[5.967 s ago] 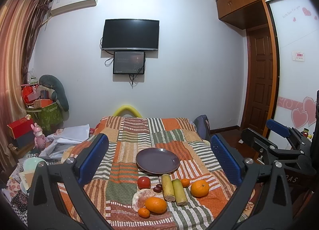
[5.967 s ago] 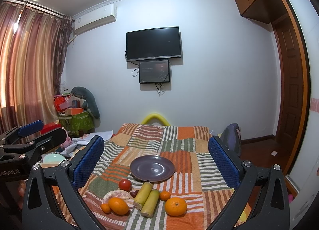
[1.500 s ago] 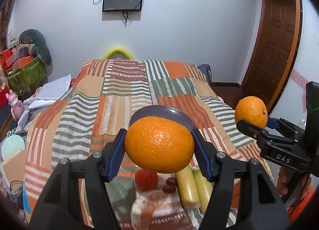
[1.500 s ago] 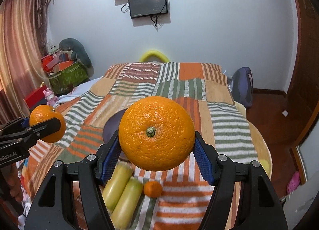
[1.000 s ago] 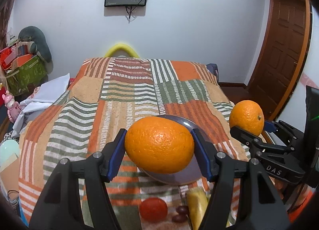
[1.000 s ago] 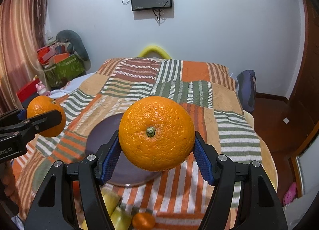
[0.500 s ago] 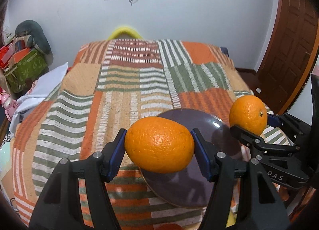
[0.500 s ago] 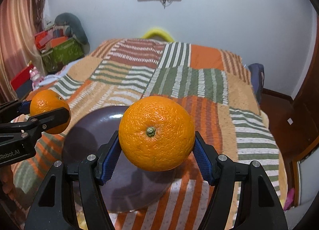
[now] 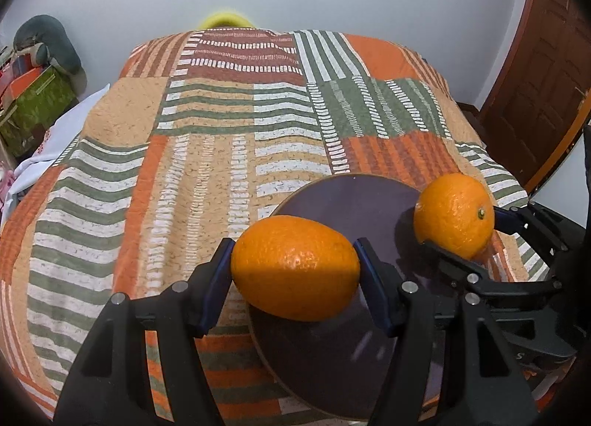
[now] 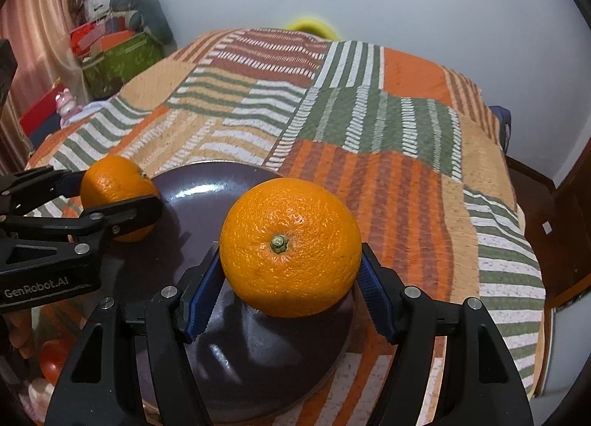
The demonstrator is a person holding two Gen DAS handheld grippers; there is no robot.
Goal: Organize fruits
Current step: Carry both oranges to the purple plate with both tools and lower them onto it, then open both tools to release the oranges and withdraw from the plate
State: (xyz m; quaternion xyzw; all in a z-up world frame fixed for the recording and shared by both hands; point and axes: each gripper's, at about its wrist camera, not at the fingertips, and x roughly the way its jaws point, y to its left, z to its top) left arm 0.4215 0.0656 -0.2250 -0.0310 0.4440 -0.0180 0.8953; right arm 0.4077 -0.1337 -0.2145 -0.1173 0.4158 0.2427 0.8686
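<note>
Since the frame half a second back both grippers have come lower and tipped further down toward the round dark purple plate (image 9: 332,201), which now fills more of each view, while the wall-mounted screens have slid almost out of the top edge. The left gripper (image 9: 294,268) has its blue-padded jaws about half spread and clamped on the sides of an oval, smooth-skinned orange (image 9: 295,266), which hangs over the near left edge of the plate. The right gripper (image 10: 291,248) is likewise about half spread and pressed on a round, dimpled orange with a green stem button (image 10: 290,247), held above the plate's middle. Neither grip has changed width. Each orange also shows in the other camera, at the plate's side. The plate rests on a patchwork quilt of orange, green and white stripes (image 9: 207,153). In the right wrist view a red tomato (image 10: 55,356) peeks out at the lower left, beside the plate and below the left gripper's black frame.
</note>
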